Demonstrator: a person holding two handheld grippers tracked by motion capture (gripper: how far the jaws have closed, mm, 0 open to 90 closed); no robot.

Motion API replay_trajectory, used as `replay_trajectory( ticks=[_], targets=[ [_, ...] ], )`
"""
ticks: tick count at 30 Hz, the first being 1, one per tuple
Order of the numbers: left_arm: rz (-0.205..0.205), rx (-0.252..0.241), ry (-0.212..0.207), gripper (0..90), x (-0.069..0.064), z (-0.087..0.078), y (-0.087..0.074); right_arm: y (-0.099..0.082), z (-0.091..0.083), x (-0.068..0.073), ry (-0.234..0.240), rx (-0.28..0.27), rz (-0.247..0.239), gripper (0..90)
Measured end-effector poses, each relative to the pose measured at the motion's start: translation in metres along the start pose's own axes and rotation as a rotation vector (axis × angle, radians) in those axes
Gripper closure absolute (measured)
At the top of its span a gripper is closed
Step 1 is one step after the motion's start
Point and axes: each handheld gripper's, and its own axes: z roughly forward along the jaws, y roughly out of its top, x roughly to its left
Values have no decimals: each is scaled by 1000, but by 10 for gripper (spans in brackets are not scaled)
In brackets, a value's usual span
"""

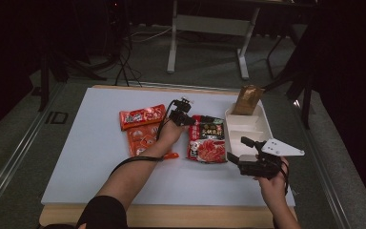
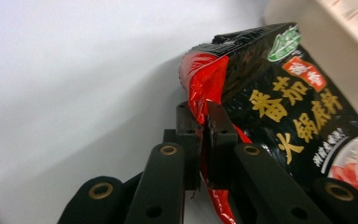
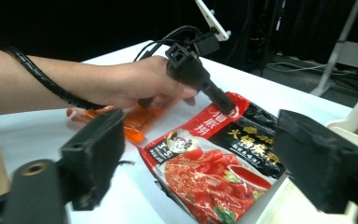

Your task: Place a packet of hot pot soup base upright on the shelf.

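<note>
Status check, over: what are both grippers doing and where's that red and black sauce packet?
Left gripper shut on sauce packet corner, packet flat on table. Right gripper open, empty, beside white tray. Nothing blocking.

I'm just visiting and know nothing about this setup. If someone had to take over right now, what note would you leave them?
Left tongs: shut on the top corner of the black-and-red sauce packet, which lies on the white table beside the white tray.
Right tongs: open, holding nothing, hovering near the tray's near end.
Two orange packets lie left of the left hand. A brown bag stands at the tray's far end.
Done: packet gripped. Left: lifting it, probably towards the tray.
</note>
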Motion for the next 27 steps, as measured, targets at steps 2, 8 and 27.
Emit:
replay_trajectory(
  ticks=[2, 8, 27],
  targets=[
    [-1, -16, -5, 866, -2, -6, 0, 1, 0, 1, -18, -4, -29, 182],
    [9, -72, -33, 870, -9, -25, -1, 3, -1, 4, -43, -17, -65, 156],
    [66, -223, -113, 870, -38, -78, -15, 8, -4, 7, -108, 11, -18, 101]
  ],
)
